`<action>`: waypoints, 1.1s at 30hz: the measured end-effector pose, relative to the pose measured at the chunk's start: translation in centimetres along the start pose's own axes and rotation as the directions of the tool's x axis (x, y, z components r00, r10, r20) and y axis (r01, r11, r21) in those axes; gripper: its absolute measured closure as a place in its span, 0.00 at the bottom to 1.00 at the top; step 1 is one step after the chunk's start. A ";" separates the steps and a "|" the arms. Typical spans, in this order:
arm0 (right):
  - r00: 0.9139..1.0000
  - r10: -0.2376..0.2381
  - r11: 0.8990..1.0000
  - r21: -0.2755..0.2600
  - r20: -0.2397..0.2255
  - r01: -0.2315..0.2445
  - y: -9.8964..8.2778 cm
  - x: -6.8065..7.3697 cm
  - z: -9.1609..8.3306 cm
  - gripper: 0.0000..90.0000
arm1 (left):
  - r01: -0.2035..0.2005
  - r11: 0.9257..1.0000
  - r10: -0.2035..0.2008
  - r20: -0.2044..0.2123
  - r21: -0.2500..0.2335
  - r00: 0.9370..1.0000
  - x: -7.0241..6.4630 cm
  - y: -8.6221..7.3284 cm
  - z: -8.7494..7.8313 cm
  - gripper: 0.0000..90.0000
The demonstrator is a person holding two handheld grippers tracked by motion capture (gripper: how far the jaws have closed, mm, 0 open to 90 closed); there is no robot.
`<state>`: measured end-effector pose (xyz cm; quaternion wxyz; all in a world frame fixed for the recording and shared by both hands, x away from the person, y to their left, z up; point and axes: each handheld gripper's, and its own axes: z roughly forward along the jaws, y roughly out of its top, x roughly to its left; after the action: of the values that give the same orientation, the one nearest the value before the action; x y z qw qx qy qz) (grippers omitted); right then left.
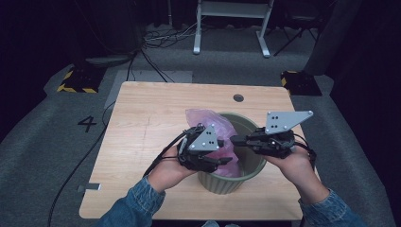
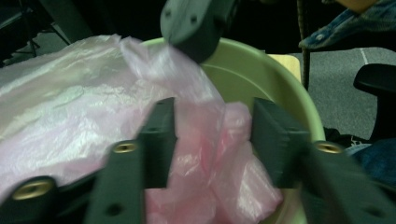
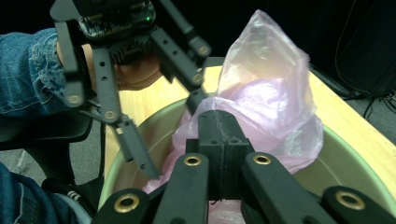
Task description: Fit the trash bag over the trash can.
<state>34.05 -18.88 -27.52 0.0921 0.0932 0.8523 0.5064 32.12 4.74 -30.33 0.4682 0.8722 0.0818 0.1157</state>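
A pale green bin point(image 1: 255, 163) stands on the wooden table point(image 1: 146, 123) with a thin pink plastic bag point(image 1: 208, 118) partly inside it and bulging over its far left rim. My left gripper point(image 1: 226, 161) reaches into the bin from the left. In the left gripper view its jaws point(image 2: 212, 121) stand open with crumpled pink bag point(image 2: 70, 107) between them, not pinched. My right gripper point(image 1: 235, 139) comes in from the right over the bin point(image 3: 348, 149). It point(image 3: 223, 128) is shut, and the bag point(image 3: 266, 74) bunches up to its tip.
The bin sits near the table's front edge, right of centre. A round grommet hole point(image 1: 238, 98) lies at the far edge. Cables point(image 1: 156, 42), a white frame point(image 1: 231, 23) and yellow-black striped bases point(image 1: 75, 80) occupy the grey floor beyond.
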 end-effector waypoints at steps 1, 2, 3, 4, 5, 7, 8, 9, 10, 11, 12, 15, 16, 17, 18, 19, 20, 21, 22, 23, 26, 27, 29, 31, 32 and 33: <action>1.000 0.001 1.000 0.003 -0.003 -0.001 0.0 0.0 0.1 1.00 | 0.000 1.000 0.000 -0.007 -0.009 1.000 0.0 0.1 0.0 0.54; 1.000 -0.002 1.000 0.005 -0.003 0.002 0.0 0.1 0.2 1.00 | 0.004 1.000 -0.004 -0.011 -0.014 1.000 0.0 0.3 -0.1 0.55; 1.000 -0.007 1.000 0.007 -0.001 0.007 0.0 0.2 0.3 1.00 | 0.017 1.000 -0.017 -0.010 -0.025 1.000 0.1 0.3 -0.3 0.61; 1.000 -0.010 1.000 0.008 0.000 0.010 0.0 0.3 0.3 1.00 | 0.021 0.999 -0.022 -0.016 -0.034 1.000 0.2 0.3 -0.5 0.71; 1.000 -0.010 1.000 0.007 0.000 0.010 0.0 0.3 0.3 1.00 | 0.025 0.999 -0.026 -0.025 -0.039 0.999 0.2 0.3 -0.6 0.81; 1.000 -0.006 1.000 0.000 0.004 0.006 -0.1 0.3 0.1 1.00 | 0.035 0.999 -0.037 -0.056 -0.039 0.998 0.2 0.1 -0.8 0.95; 1.000 -0.001 1.000 -0.005 0.007 0.001 -0.1 0.2 -0.1 1.00 | 0.043 0.998 -0.046 -0.067 -0.045 0.997 0.3 0.0 -0.9 0.98; 1.000 0.005 1.000 -0.009 0.012 -0.005 -0.2 0.2 -0.3 1.00 | 0.047 0.997 -0.051 -0.067 -0.057 0.996 0.3 -0.1 -1.0 0.99; 1.000 0.010 1.000 -0.013 0.011 -0.010 -0.2 0.1 -0.5 1.00 | 0.050 0.996 -0.054 -0.067 -0.069 0.996 0.4 -0.2 -1.1 0.99; 1.000 0.013 1.000 -0.016 0.015 -0.012 -0.3 0.1 -0.6 1.00 | 0.047 0.996 -0.052 -0.070 -0.073 0.996 0.3 -0.2 -1.2 0.99; 1.000 0.013 1.000 -0.017 0.021 -0.013 -0.3 0.1 -0.6 1.00 | 0.037 0.996 -0.044 -0.077 -0.081 0.996 0.2 -0.2 -1.3 1.00; 0.999 0.017 0.999 -0.032 0.042 -0.016 -0.2 0.1 -1.1 1.00 | 0.002 0.992 -0.015 -0.099 -0.127 0.995 -0.1 0.0 -1.9 1.00; 0.999 0.018 0.999 -0.034 0.051 -0.016 -0.2 0.0 -1.3 1.00 | -0.012 0.990 -0.003 -0.104 -0.139 0.995 -0.2 0.0 -2.3 0.99; 0.997 0.017 0.999 -0.038 0.073 -0.014 -0.2 -0.1 -1.6 1.00 | -0.026 0.988 0.009 -0.105 -0.153 0.994 -0.3 0.1 -2.8 0.99; 0.995 0.018 0.999 -0.043 0.100 -0.014 -0.2 -0.2 -2.0 1.00 | -0.033 0.986 0.015 -0.110 -0.166 0.994 -0.4 0.1 -3.3 0.99; 0.993 0.029 0.998 -0.050 0.115 -0.023 -0.4 -0.5 -2.3 1.00 | -0.041 0.984 0.020 -0.117 -0.171 0.993 -0.3 0.2 -3.8 0.99; 0.991 0.044 0.998 -0.057 0.125 -0.037 -0.6 -0.8 -2.7 1.00 | -0.043 0.984 0.023 -0.116 -0.174 0.993 -0.3 0.2 -4.1 0.99; 0.990 0.061 0.997 -0.063 0.131 -0.053 -0.8 -1.2 -3.0 1.00 | -0.048 0.984 0.026 -0.121 -0.174 0.992 -0.2 0.1 -4.4 0.99; 0.989 0.070 0.996 -0.069 0.129 -0.061 -0.9 -1.4 -3.2 1.00 | -0.046 0.985 0.025 -0.124 -0.169 0.992 -0.2 0.1 -4.4 0.99; 0.990 0.070 0.995 -0.075 0.123 -0.061 -0.9 -1.4 -3.3 1.00 | -0.044 0.986 0.024 -0.125 -0.162 0.992 -0.1 0.0 -4.4 0.99; 0.995 0.007 0.997 -0.071 0.098 0.000 -0.5 -0.8 -2.9 0.92 | -0.044 0.989 0.026 -0.120 -0.144 0.992 -0.1 -0.2 -3.6 0.99; 0.996 -0.017 0.998 -0.064 0.084 0.023 -0.3 -0.5 -2.6 0.86 | -0.046 0.989 0.030 -0.118 -0.140 0.993 -0.1 -0.2 -3.4 0.99; 0.997 -0.046 0.997 -0.060 0.068 0.050 0.0 -0.1 -2.0 0.81 | -0.052 0.990 0.036 -0.115 -0.133 0.993 -0.2 -0.2 -2.9 0.99; 0.999 -0.047 0.997 -0.064 0.025 0.049 0.3 0.0 -1.6 0.74 | -0.061 0.990 0.047 -0.114 -0.125 0.992 -0.3 -0.2 -2.5 0.99; 0.999 -0.045 0.997 -0.061 0.010 0.045 0.4 -0.1 -1.4 0.74 | -0.065 0.991 0.051 -0.112 -0.121 0.992 -0.4 -0.2 -2.4 0.99; 0.999 -0.044 0.997 -0.061 0.001 0.044 0.5 -0.1 -1.2 0.73 | -0.071 0.990 0.058 -0.111 -0.118 0.992 -0.4 -0.1 -2.3 0.99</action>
<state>33.87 -19.75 -26.51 0.1060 0.0713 0.8383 0.5300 31.07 6.53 -29.28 0.5115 0.8367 0.0713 0.1823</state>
